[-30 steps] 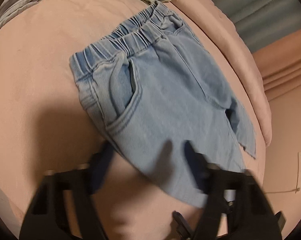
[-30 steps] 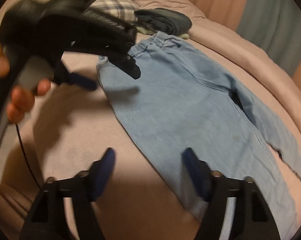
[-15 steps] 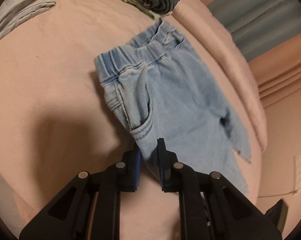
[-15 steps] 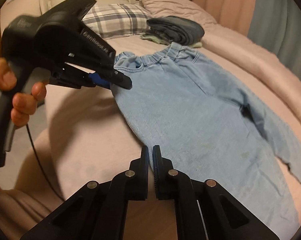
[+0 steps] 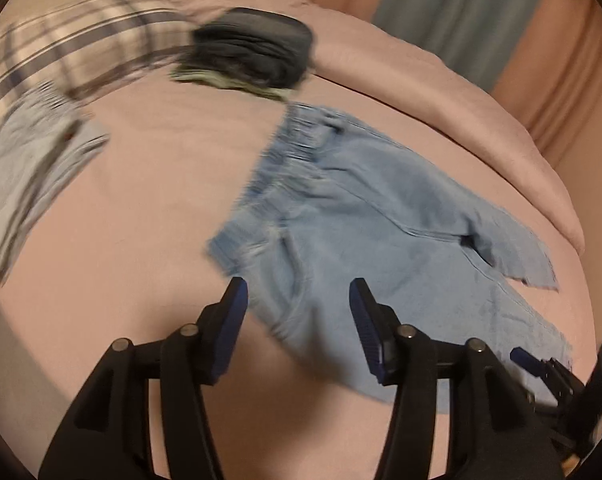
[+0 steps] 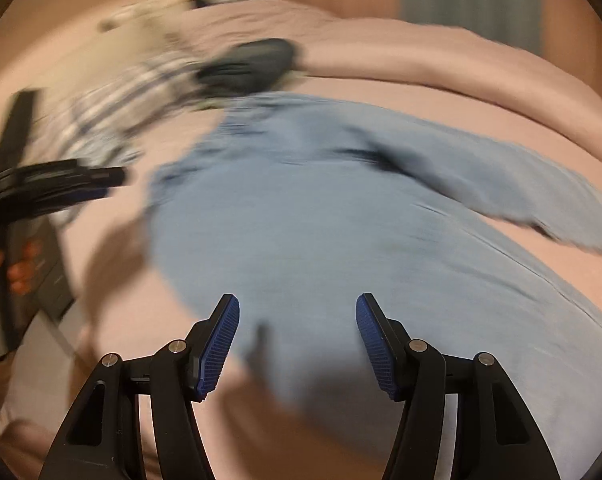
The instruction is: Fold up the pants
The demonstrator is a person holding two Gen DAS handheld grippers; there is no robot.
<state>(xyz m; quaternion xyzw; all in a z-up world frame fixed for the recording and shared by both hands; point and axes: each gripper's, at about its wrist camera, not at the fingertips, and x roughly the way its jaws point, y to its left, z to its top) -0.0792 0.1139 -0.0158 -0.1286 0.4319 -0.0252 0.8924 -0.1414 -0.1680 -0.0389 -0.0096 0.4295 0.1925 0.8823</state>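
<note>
Light blue denim pants (image 5: 361,232) lie spread flat on the pink bed, waistband toward the far pillows and legs running right. My left gripper (image 5: 297,292) hovers over the near hip and pocket; its jaws are opening and its pads are off the cloth. My right gripper (image 6: 297,312) hangs over the near leg of the pants (image 6: 301,220); its jaws are opening too and grip nothing. The right wrist view, which is blurred, shows the left gripper (image 6: 101,184) at the left edge in a person's hand (image 6: 17,272).
A stack of dark folded clothes (image 5: 257,52) sits just beyond the waistband. A plaid pillow (image 5: 81,48) and a pale garment (image 5: 29,160) lie at far left. A rolled pink duvet (image 5: 441,108) runs along the far side, with curtains behind it.
Half a second ago both grippers were shut on the near edge of the pants. Both have opened and let go, and both views have swung and blurred. The pants now lie flatter.
</note>
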